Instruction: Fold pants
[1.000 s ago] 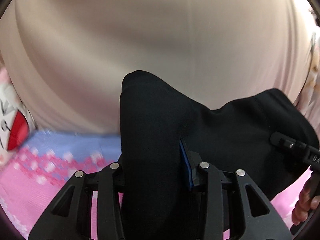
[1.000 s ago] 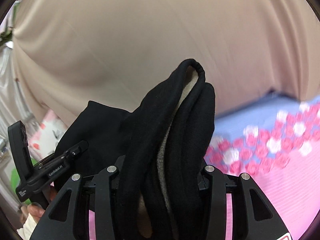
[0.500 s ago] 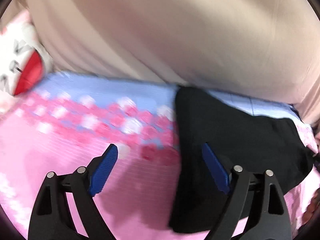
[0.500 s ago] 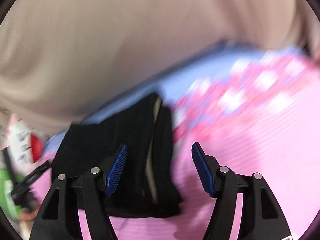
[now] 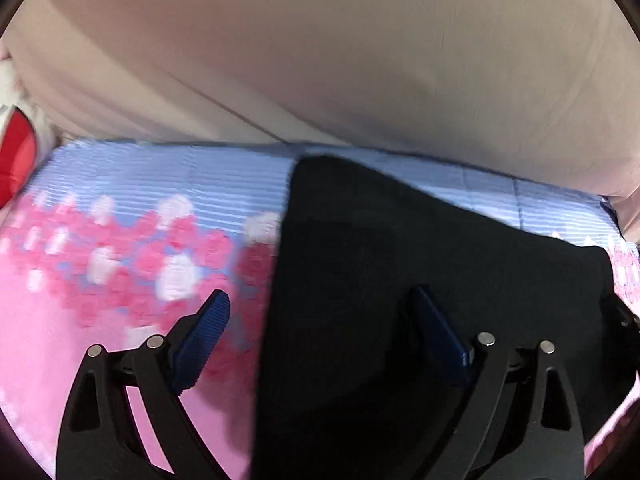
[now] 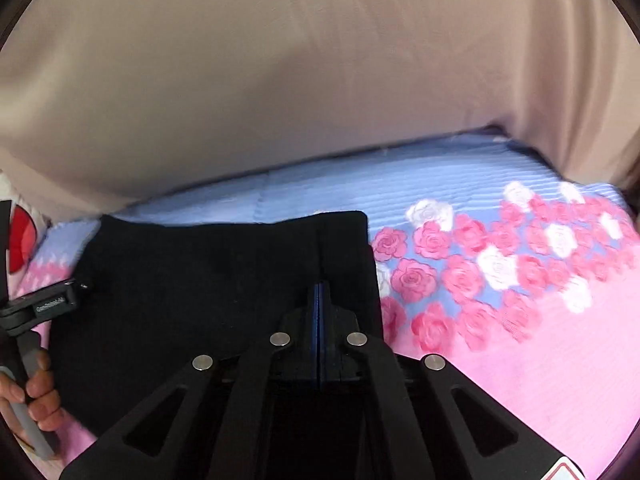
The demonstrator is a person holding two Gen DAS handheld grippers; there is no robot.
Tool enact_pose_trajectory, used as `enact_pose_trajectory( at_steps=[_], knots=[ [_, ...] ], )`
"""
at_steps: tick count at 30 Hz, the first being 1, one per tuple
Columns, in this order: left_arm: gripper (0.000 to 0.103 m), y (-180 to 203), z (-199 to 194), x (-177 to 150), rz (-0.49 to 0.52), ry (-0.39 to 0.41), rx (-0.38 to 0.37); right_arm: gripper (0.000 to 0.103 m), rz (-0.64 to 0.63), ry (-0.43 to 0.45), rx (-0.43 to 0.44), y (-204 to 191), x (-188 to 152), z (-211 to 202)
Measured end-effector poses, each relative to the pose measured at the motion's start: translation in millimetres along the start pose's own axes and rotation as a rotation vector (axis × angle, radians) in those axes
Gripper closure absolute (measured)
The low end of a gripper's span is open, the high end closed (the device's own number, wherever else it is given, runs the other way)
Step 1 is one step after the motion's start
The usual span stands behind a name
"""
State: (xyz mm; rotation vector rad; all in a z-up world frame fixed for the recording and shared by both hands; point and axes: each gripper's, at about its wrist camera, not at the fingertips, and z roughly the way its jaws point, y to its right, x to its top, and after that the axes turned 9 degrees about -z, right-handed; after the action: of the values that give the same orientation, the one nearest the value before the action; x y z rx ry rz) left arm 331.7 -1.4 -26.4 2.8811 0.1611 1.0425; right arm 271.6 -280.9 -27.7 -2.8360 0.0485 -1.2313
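Observation:
The black pants (image 5: 400,280) lie folded flat on the pink flowered bedspread (image 5: 120,260). My left gripper (image 5: 318,296) hangs over their left edge. Its jaws are opening wide, and its blue pads (image 5: 200,332) touch no cloth. In the right wrist view the pants (image 6: 200,280) form a dark rectangle. My right gripper (image 6: 320,286) is shut over their right part, pads pressed together with nothing between them. The left gripper (image 6: 44,304) and the hand (image 6: 36,396) holding it show at the left edge.
A beige cloth wall (image 5: 320,60) rises right behind the bed. A red and white plush toy (image 5: 16,168) sits at the far left. The rose-patterned bedspread (image 6: 480,272) stretches out to the right of the pants.
A second ago both grippers held the bunched pants up. Both let go, and the pants now lie flat on the bed. The left jaws spread wide and the right jaws opened, then shut empty.

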Motion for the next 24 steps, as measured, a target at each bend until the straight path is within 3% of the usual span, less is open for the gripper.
enact_pose_trajectory(
  at_steps=[3, 6, 11, 13, 15, 24],
  knots=[
    [0.014, -4, -42, -12, 0.038, 0.095, 0.016, 0.102, -0.052, 0.049, 0.030, -14, -12, -35],
    [0.014, -2, -68, -34, 0.078, 0.098, 0.015, 0.103, -0.084, -0.046, -0.008, -12, -40, -14],
    [0.014, -3, -94, -67, 0.132, 0.121, 0.039, 0.101, -0.031, 0.052, 0.008, -19, -47, -69],
    [0.014, -5, -103, -77, 0.137, 0.112, 0.023, 0.102, -0.070, 0.014, -0.039, -26, -55, -66],
    [0.014, -10, -108, -85, 0.127, 0.097, 0.010, 0.103, -0.051, -0.052, -0.034, -20, -69, -46],
    [0.014, -30, -131, -130, 0.115, 0.103, 0.030, 0.097, -0.015, 0.087, -0.056, -39, -119, -138]
  ],
)
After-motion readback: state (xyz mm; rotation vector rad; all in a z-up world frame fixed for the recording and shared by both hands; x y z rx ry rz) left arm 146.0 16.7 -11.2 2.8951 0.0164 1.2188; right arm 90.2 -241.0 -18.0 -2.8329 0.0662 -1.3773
